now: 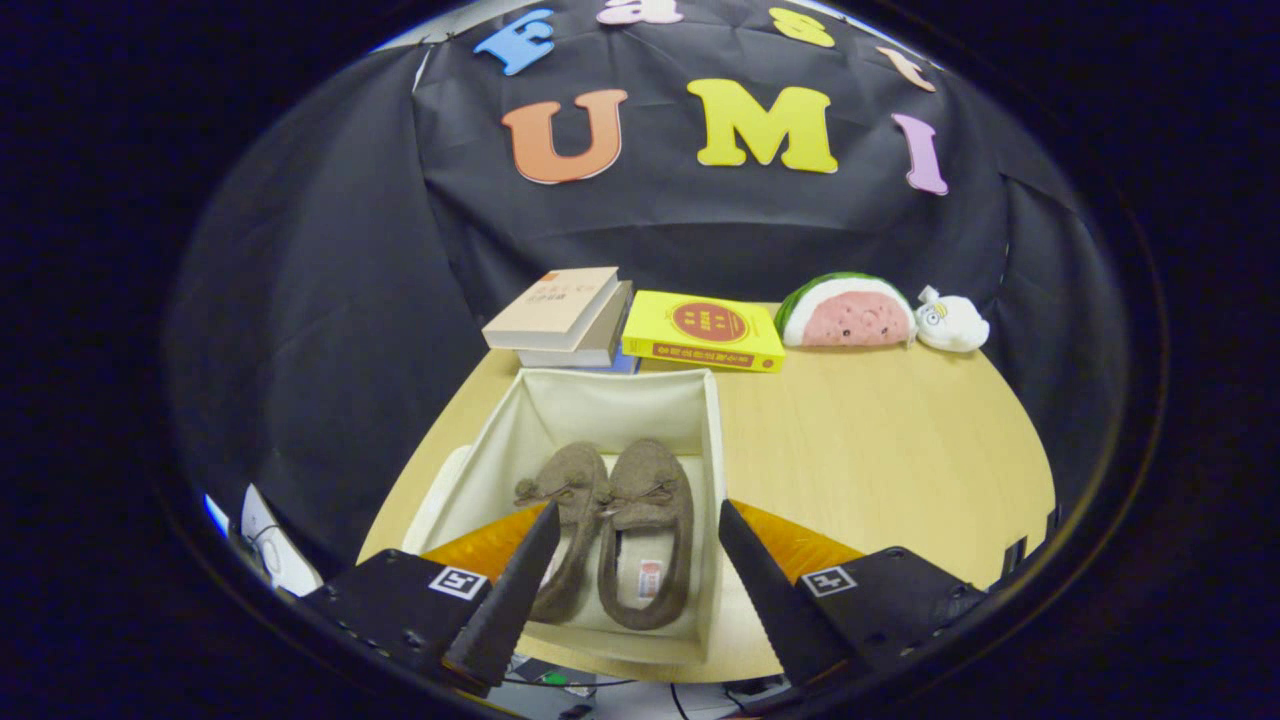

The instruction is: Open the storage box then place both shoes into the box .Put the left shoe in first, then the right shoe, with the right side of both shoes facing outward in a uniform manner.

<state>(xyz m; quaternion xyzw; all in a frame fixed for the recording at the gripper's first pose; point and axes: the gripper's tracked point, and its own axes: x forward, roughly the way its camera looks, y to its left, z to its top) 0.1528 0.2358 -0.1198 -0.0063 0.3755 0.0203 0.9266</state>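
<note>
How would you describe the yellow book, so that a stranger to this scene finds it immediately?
Start from the open fabric box holding two shoes, just ahead of the open gripper. Beyond it, three books lie on the table. The yellow book lies alone, between the stacked books and the watermelon toy.

Both shoes side by side in the open box

The cream fabric storage box (612, 410) stands open on the wood table, its lid off. Two brown moccasin slippers, the left shoe (565, 515) and the right shoe (650, 525), lie inside it, touching, toes pointing away.
</note>
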